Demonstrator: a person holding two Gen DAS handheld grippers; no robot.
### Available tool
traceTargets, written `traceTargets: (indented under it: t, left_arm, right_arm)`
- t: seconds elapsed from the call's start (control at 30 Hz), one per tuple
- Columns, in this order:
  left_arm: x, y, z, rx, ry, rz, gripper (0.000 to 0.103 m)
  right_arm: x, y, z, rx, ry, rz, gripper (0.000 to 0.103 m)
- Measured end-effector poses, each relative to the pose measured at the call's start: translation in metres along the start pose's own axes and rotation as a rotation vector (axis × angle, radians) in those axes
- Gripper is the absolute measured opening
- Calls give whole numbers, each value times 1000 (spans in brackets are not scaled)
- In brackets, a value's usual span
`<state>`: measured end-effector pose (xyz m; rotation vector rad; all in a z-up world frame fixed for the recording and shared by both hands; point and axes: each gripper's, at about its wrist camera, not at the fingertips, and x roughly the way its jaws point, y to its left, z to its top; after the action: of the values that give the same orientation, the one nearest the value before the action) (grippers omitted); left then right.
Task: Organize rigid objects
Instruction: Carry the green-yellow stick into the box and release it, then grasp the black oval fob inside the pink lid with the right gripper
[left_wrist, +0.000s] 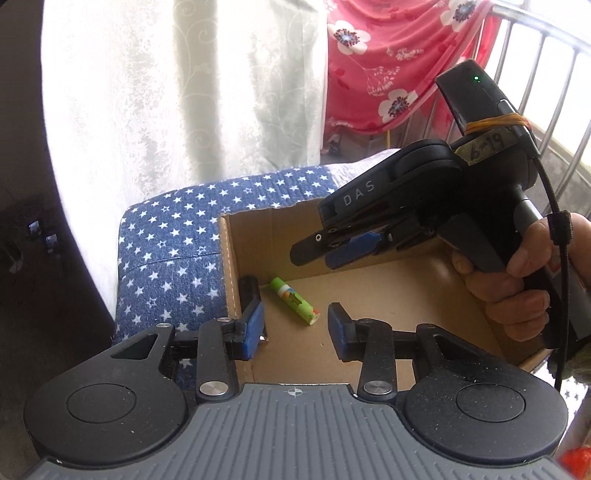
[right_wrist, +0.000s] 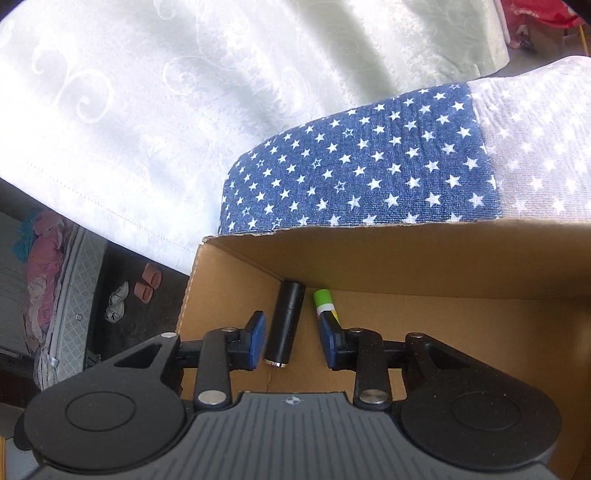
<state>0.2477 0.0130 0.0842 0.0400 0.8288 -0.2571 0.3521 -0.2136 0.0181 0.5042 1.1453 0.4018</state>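
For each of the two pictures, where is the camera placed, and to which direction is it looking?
Left wrist view: sits on the left hand-held gripper, looks down into the cardboard box at the green tube; the right hand-held gripper and a hand show.
Right wrist view: sits on the right hand-held gripper, looks down at the black cylinder in the box corner.
Shared: box, green tube, black cylinder, star-patterned cloth.

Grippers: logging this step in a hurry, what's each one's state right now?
Left gripper: open, empty, over the green tube in the cardboard box.
Right gripper: open, pads clear of the black cylinder.
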Motion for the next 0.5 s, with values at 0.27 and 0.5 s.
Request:
traceTargets:
  t: [0.27, 0.5]
  left_arm:
    - [-63, 3, -26, -26, -117, -37, 39]
    - [-104, -10, -80, 7, -173, -90, 40]
  right_arm:
    - [-84, 12, -31, -42, -124, 90, 48]
    - [-157, 21, -113, -103, -215, 165, 48]
